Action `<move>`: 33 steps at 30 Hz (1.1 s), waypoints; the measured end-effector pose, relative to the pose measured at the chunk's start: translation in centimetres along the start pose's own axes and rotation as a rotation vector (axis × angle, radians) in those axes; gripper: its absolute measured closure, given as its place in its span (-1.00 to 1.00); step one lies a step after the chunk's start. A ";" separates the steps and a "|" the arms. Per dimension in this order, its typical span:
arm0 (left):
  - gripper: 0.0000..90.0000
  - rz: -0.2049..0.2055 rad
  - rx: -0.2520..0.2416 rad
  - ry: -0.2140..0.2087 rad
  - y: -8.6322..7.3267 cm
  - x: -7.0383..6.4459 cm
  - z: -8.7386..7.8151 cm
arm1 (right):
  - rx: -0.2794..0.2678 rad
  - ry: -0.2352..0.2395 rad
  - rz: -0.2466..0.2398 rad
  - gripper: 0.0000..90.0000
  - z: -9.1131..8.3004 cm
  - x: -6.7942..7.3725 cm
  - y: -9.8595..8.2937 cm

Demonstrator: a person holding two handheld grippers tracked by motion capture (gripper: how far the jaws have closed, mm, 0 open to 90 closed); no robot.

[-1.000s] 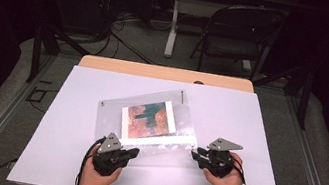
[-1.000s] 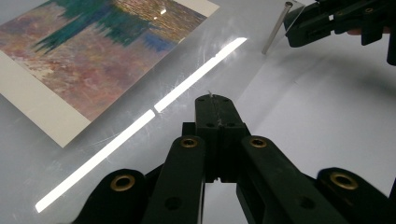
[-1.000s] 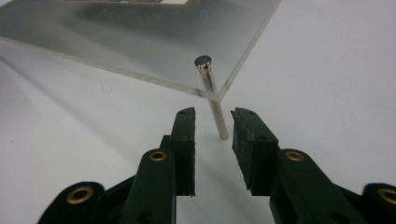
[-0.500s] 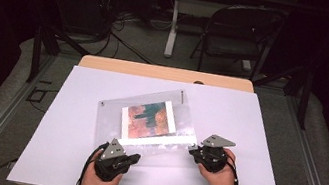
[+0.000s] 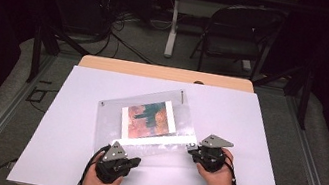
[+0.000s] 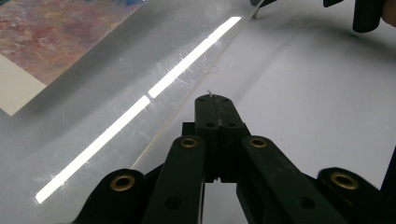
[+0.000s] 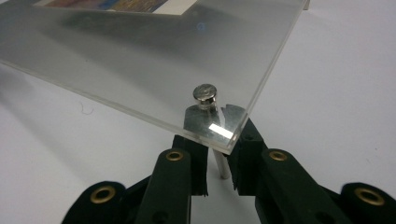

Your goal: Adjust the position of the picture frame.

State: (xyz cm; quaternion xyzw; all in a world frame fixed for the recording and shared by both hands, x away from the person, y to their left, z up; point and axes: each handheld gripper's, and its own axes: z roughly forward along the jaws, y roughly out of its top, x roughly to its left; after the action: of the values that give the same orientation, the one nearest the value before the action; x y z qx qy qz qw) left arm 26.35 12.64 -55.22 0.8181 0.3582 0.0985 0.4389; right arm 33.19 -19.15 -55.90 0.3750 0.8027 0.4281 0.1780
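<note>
A clear acrylic frame with a rust-and-teal picture inside lies askew on the white table, raised on short metal pins. My right gripper is at its near right corner. In the right gripper view the jaws sit under that corner, closed around the shaft of the metal pin. My left gripper is at the frame's near edge. Its jaws are shut with nothing between them, just beside the plate's edge.
A wooden strip borders the table's far side. Behind it stand a black folding chair and a white table leg, with cables on the floor. Bare white surface lies left and right of the frame.
My right gripper has slid left to the frame's near right corner and closed on the pin. The left gripper has drifted slightly toward the person.
</note>
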 end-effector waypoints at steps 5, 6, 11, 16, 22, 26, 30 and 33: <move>1.00 -0.003 0.012 0.007 -0.1 0.1 0.3 | 0.000 0.001 0.002 0.78 0.3 -0.1 0.0; 1.00 -0.002 0.014 0.010 -0.1 0.1 0.3 | -0.001 0.002 0.003 0.78 0.3 -0.1 0.0; 1.00 -0.019 0.023 0.020 -0.1 0.1 0.4 | -0.002 -0.008 -0.007 0.81 0.2 0.1 0.1; 1.00 -0.031 0.024 0.027 0.0 0.2 0.4 | -0.013 -0.011 -0.005 0.81 0.0 0.3 0.2; 1.00 -0.036 0.032 0.033 0.0 0.4 0.3 | -0.025 -0.008 -0.001 0.82 -0.3 0.4 0.4; 1.00 -0.052 0.047 0.032 0.0 0.5 0.4 | -0.049 -0.010 -0.008 0.83 -0.7 0.7 0.7; 1.00 -0.064 0.048 0.046 0.1 0.6 0.5 | -0.065 -0.002 -0.009 0.83 -1.0 1.0 0.9; 1.00 -0.071 0.052 0.068 0.1 0.8 0.4 | -0.073 0.007 -0.009 0.84 -1.3 1.1 1.0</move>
State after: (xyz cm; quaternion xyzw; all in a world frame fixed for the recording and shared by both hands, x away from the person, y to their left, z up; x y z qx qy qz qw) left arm 27.17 12.89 -55.47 0.8122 0.4043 0.1013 0.4081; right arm 32.12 -18.65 -54.33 0.3633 0.7889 0.4576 0.1905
